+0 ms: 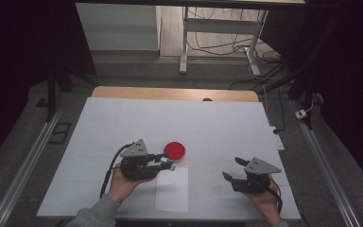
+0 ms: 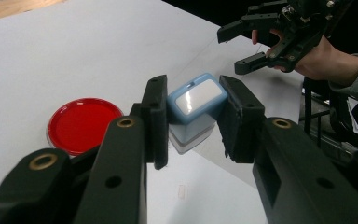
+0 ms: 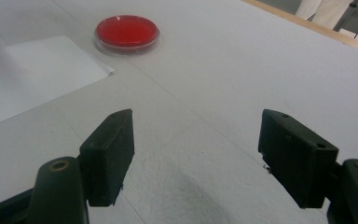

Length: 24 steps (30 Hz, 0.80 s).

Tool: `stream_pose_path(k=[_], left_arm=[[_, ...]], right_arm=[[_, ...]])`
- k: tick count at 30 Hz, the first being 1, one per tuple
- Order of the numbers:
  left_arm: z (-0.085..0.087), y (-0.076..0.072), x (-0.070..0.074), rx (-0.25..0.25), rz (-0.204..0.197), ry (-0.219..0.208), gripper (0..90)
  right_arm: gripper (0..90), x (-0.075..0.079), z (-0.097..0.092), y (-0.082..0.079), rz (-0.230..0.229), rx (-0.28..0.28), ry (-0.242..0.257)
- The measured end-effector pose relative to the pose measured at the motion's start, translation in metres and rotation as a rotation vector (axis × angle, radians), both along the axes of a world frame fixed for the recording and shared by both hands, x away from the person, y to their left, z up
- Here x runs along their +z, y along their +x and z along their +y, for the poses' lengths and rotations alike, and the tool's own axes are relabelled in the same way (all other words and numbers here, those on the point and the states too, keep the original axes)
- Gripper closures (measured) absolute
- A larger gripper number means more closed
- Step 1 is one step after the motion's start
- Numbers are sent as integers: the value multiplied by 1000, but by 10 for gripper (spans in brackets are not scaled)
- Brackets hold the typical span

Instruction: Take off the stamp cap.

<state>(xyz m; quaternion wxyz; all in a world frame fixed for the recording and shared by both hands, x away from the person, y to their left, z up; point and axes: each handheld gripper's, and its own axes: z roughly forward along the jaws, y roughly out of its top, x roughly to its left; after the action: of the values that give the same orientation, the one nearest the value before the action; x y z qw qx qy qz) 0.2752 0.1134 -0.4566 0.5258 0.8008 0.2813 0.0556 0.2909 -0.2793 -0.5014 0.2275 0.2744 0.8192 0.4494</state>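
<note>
My left gripper [image 1: 168,165] [image 2: 193,119] is shut on a small stamp-like block [image 2: 196,97] with a light blue rim and a white face, which the pads squeeze from both sides. It hangs just above the table at the top edge of a white paper sheet [image 1: 172,189] [image 3: 42,74]. A round red dish [image 1: 175,150] [image 2: 81,123] [image 3: 127,30] lies flat on the table just behind it. My right gripper [image 1: 233,169] [image 3: 193,154] [image 2: 236,48] stands open low over the table at the right, with nothing between its jaws.
The white tabletop [image 1: 217,127] has a wooden strip [image 1: 170,93] along its far edge. Beyond it are a dark floor, desk legs [image 1: 184,42] and cables. A rail [image 1: 326,161] runs along the table's right side.
</note>
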Motion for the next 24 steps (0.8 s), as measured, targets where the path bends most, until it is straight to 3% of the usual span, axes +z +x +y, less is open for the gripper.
stream_pose_path(k=[24], left_arm=[[2,2,-2,8,3,1,650]], right_arm=[[284,2,22,-5,10,66,46]])
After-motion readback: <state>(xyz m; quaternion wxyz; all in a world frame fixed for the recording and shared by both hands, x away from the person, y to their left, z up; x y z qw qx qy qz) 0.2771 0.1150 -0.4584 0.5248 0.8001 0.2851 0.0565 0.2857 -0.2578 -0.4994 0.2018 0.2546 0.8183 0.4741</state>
